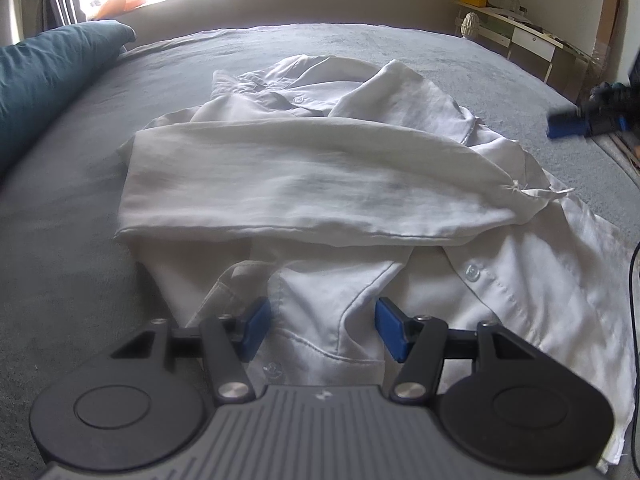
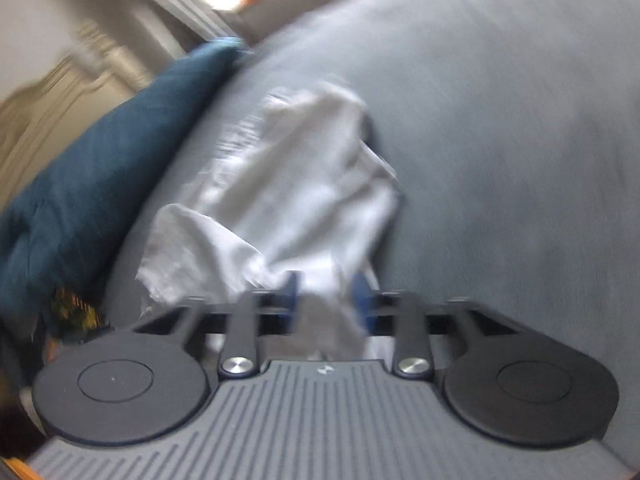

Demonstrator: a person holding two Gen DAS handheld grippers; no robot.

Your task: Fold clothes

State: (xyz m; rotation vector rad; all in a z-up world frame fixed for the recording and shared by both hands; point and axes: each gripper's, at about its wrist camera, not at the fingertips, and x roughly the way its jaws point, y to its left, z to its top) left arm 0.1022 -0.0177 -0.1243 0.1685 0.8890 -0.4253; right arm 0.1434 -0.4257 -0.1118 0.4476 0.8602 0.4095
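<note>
A white shirt (image 1: 320,184) is lying crumpled in the middle of a grey bed (image 1: 72,264), and everything else is sitting around that shirt. The left tongs (image 1: 322,326) are hovering at the shirt's near edge with their blue pads (image 1: 256,326) spread apart, straddling a raised fold of the fabric without pinching it. One sleeve is lying folded across the shirt's body, and the buttoned placket is showing on the side nearest the left tongs. The right tongs (image 2: 326,294) are showing in a blurred view; white cloth of the shirt (image 2: 304,184) is sitting between their blue pads (image 2: 360,296), but the blur is making it impossible to tell whether they are clamping it. A teal pillow (image 1: 48,80) is resting on the bed left of the shirt. Beyond the shirt's far right side, a low shelf (image 1: 520,36) is standing against the wall.
</note>
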